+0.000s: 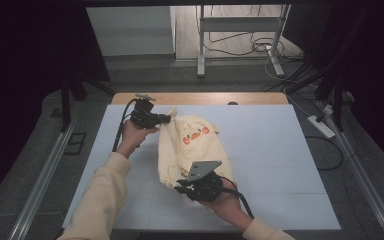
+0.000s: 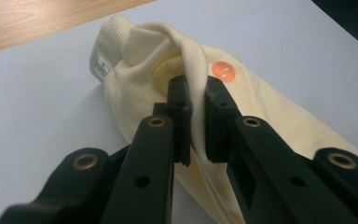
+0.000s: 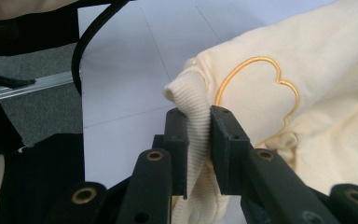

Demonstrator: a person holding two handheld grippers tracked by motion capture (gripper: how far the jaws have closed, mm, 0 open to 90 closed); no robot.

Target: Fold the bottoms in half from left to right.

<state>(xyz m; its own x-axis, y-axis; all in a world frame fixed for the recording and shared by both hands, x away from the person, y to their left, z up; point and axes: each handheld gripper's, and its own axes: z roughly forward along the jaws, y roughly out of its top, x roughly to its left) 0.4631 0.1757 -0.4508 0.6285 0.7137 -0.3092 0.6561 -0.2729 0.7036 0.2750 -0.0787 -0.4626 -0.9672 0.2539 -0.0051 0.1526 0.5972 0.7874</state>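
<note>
Left gripper (image 1: 166,119): upper left of centre in the high view, level with the table, jaws clamped on a fold of the garment (image 1: 192,150) at its far edge. Its own view has the pads (image 2: 181,112) pinching thin cream cloth, an orange button (image 2: 223,72) just right of the jaws and a small label (image 2: 103,65) near a ribbed band at upper left.

Garment: cream, child-sized, orange duck-face print at its upper middle; lies bunched at the centre of the white mat (image 1: 280,150), running from the left gripper down to the right one.

Right gripper (image 1: 182,189): lower centre of the high view, jaws clamped on the ribbed cuff (image 3: 196,126) at the garment's near end. Its own view puts the cuff between the pads, with an orange-stitched outline (image 3: 256,88) on the cloth at centre right.

Step in hand, by judgement: both ends gripped, garment about to be stretched or spread flat. Next move calls for drawing the grippers apart evenly, keeping both pinches firm so the thin fold does not slip.

View differences: the high view gives the whole layout and the duck print; the gripper views give the pinch itself, button, label and rib texture, too small to read from above.
</note>
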